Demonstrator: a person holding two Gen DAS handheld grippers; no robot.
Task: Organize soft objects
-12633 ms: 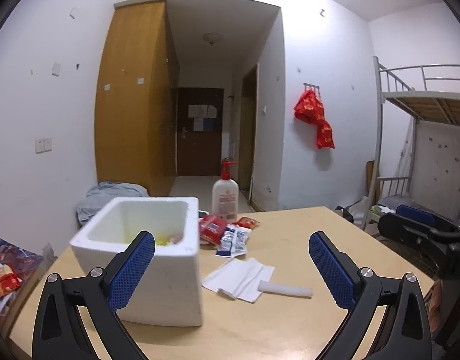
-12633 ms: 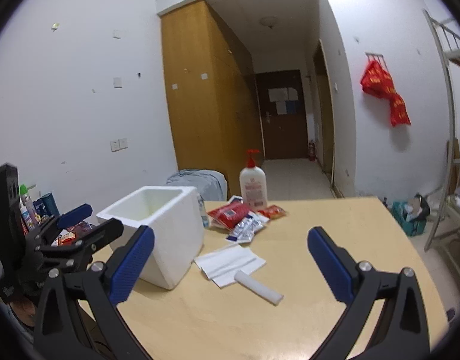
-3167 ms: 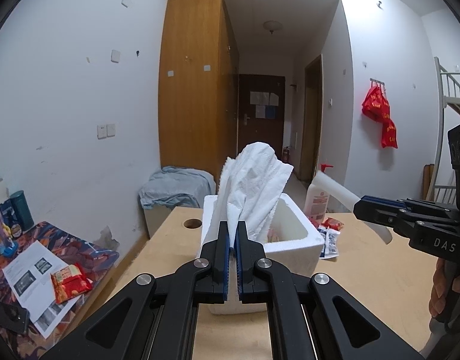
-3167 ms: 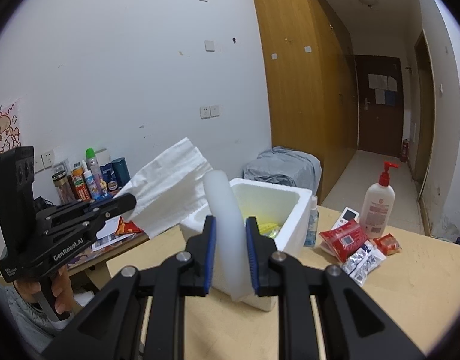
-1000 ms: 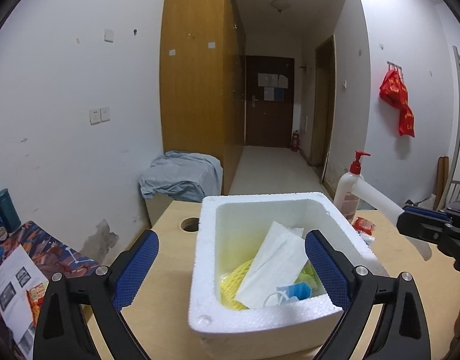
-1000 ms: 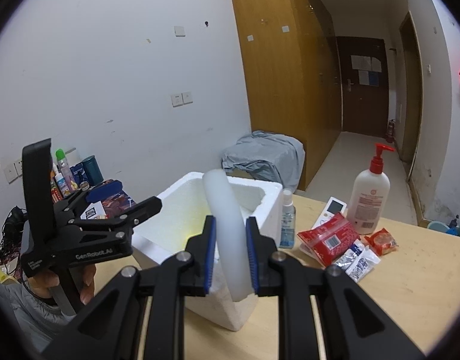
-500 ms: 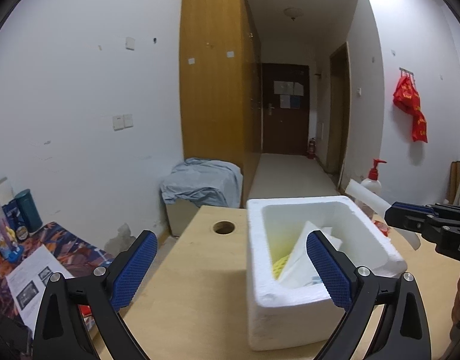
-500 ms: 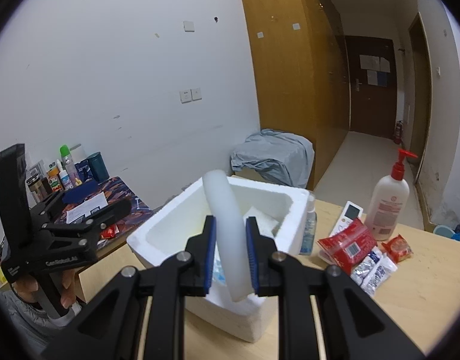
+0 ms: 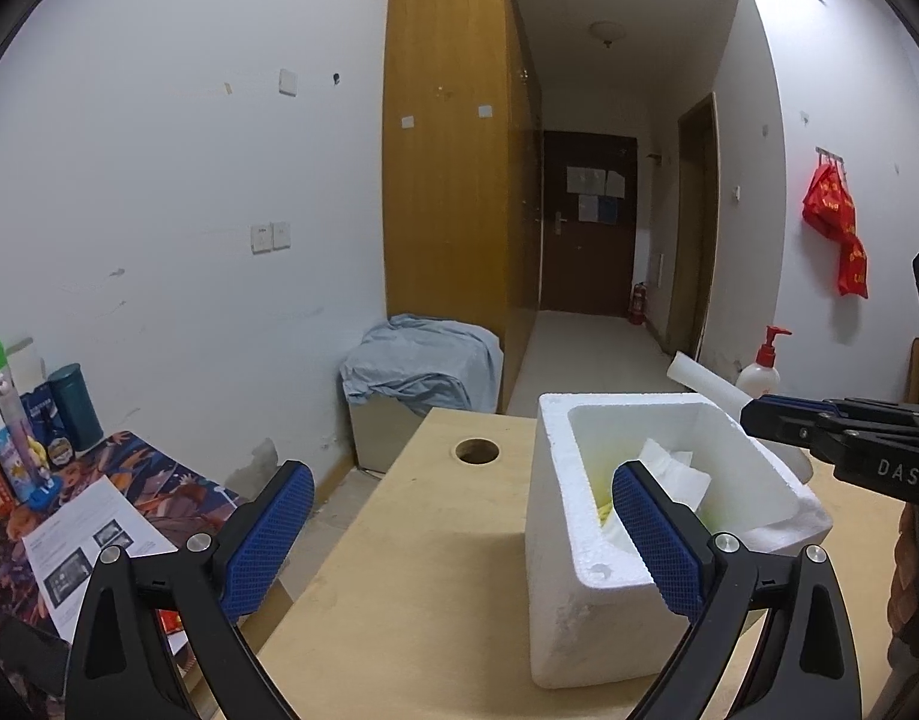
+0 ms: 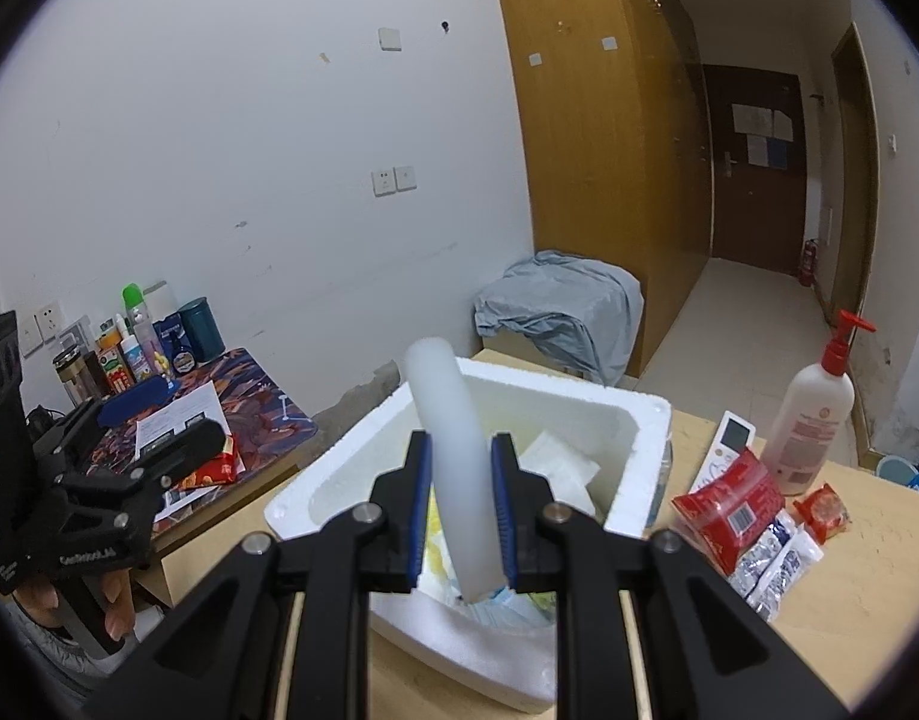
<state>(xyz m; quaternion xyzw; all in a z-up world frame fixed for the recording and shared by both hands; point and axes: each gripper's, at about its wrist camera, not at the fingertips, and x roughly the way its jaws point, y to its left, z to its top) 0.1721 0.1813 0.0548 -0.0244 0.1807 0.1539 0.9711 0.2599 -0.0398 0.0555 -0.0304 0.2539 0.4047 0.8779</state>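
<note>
A white foam box (image 9: 669, 546) (image 10: 555, 420) stands on the wooden table (image 9: 411, 612). Inside it lie white tissue (image 9: 669, 468) (image 10: 555, 462) and yellow soft stuff. My right gripper (image 10: 459, 504) is shut on a white foam tube (image 10: 453, 450), which stands upright over the box's near part. In the left wrist view that tube (image 9: 705, 384) pokes out above the box's far right rim, ahead of the right gripper (image 9: 759, 420). My left gripper (image 9: 459, 534) is open and empty, left of the box; in the right wrist view it (image 10: 177, 420) sits at the left, held by a hand.
Snack packets (image 10: 753, 522), a remote (image 10: 729, 438) and a pump bottle (image 10: 813, 420) lie right of the box. The table has a round cable hole (image 9: 477, 451). A low side table (image 10: 207, 414) with bottles and papers stands at left, a grey-covered box (image 9: 423, 372) beyond.
The left gripper drew back leftward from the box, which now sits further right in its view. The right gripper carried the foam tube closer over the box.
</note>
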